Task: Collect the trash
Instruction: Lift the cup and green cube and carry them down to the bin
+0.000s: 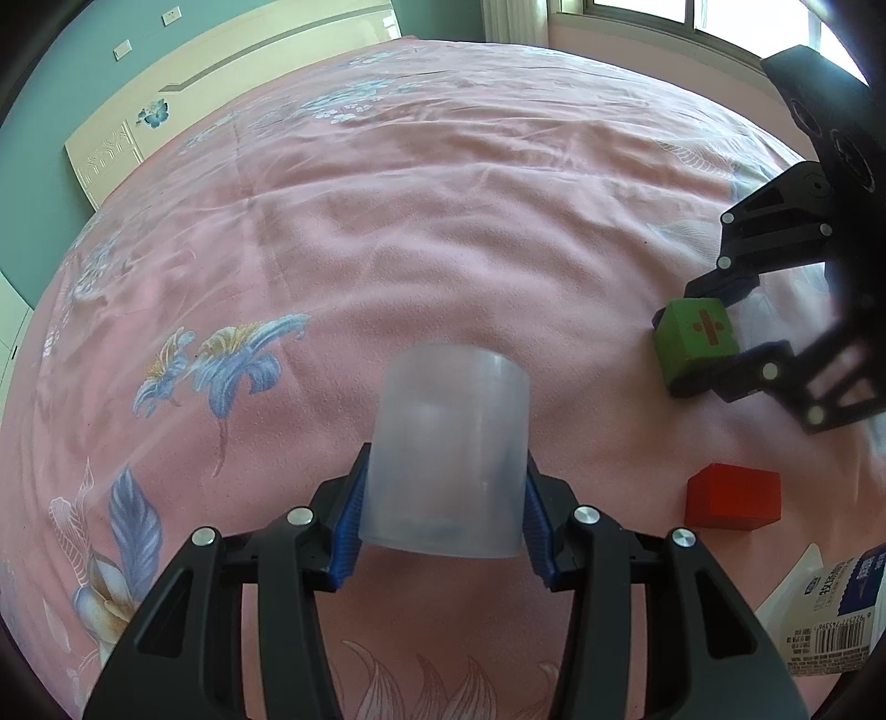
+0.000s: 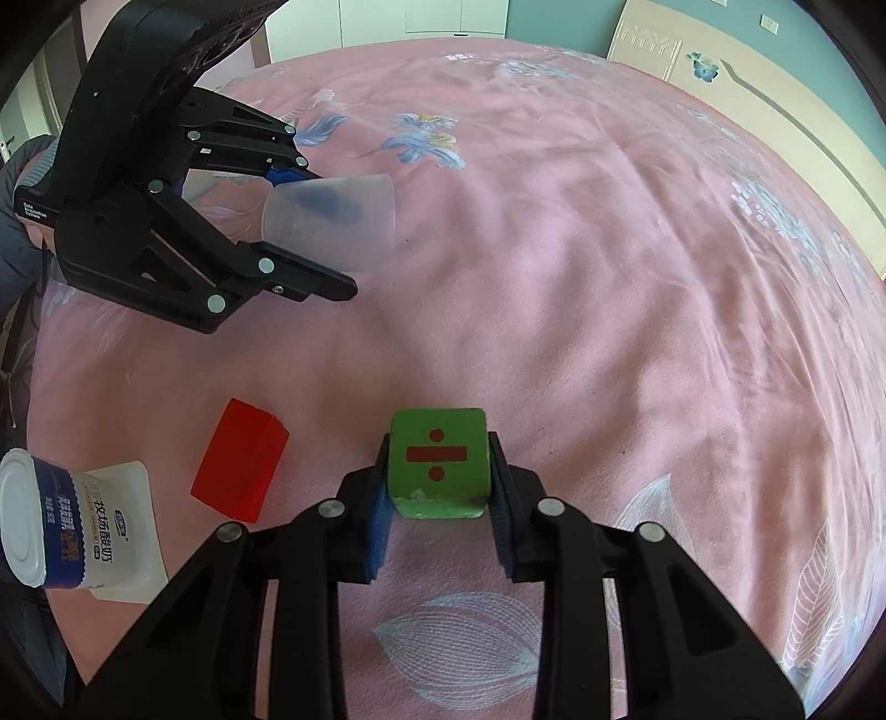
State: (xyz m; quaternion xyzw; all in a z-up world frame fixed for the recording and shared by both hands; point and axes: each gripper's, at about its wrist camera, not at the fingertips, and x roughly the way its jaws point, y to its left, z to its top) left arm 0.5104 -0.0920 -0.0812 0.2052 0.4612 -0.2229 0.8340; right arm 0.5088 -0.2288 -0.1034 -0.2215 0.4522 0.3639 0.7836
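My left gripper [image 1: 443, 498] is shut on a clear plastic cup [image 1: 448, 454], held on its side above the pink bedspread; the cup also shows in the right wrist view [image 2: 332, 221] between the left gripper's fingers [image 2: 310, 277]. My right gripper [image 2: 437, 482] is shut on a green cube [image 2: 437, 459] with a red divide sign; the cube shows in the left wrist view [image 1: 695, 338] between the right gripper's fingers [image 1: 720, 288]. A red block [image 2: 241, 465] and a yogurt cup [image 2: 77, 531] lie on the bed to the left of the right gripper.
The bed has a pink floral cover [image 1: 387, 221]. A cream headboard [image 1: 221, 72] stands against a teal wall. The red block [image 1: 733, 498] and yogurt cup [image 1: 830, 615] lie at the right in the left wrist view. A window [image 1: 692, 16] is at the far side.
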